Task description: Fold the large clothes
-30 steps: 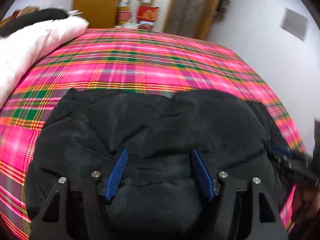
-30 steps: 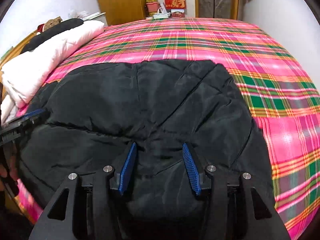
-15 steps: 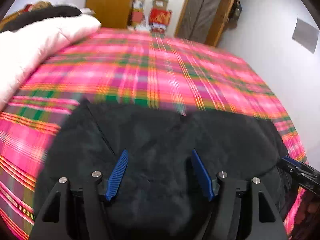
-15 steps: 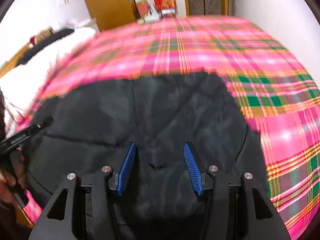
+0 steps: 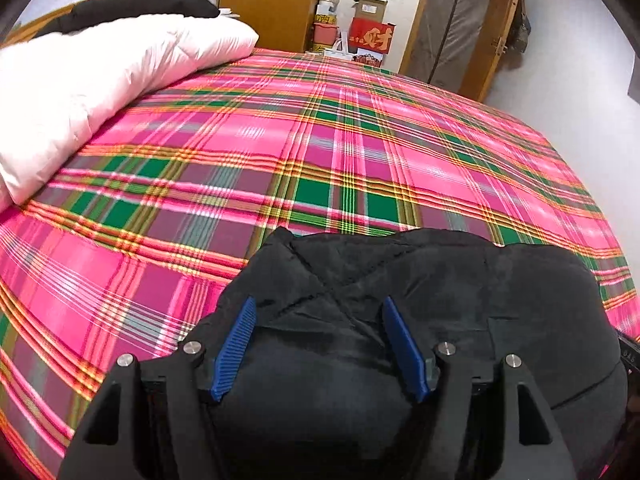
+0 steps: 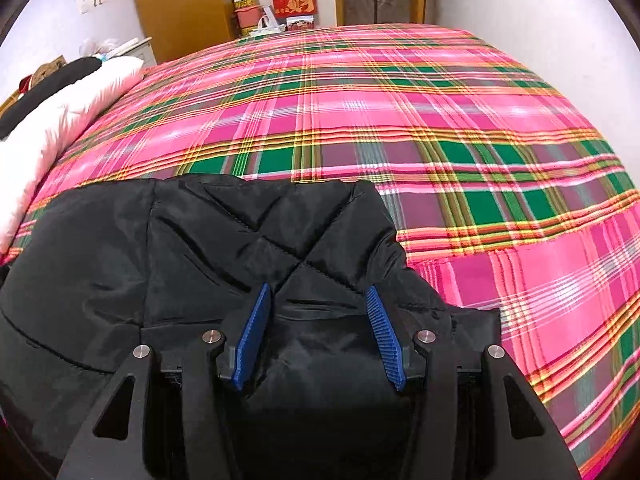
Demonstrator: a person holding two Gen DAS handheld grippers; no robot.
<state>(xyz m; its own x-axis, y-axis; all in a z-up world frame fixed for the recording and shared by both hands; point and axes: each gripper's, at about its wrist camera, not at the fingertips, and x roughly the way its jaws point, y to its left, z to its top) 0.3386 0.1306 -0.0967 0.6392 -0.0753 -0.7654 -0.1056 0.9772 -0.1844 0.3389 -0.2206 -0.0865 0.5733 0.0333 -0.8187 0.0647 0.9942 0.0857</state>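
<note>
A: Both are released. The left tool (image 5: 318, 322) and right tool (image 6: 318, 310) hover with blue pads spread over the black quilted puffy jacket (image 6: 224, 248), gripping nothing.

B: And the jacket?

A: Bundled at the near edge of the pink plaid bed (image 5: 320, 152), with the white padded duvet (image 5: 92, 80) well apart.

B: Risk?

A: Slick, puffy fabric; a shallow pinch would probably slip, and the fold could spring open.

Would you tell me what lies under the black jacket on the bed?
The black jacket lies on the pink plaid bedspread, which shows all around it. Whatever sits directly beneath the jacket is covered.
</note>
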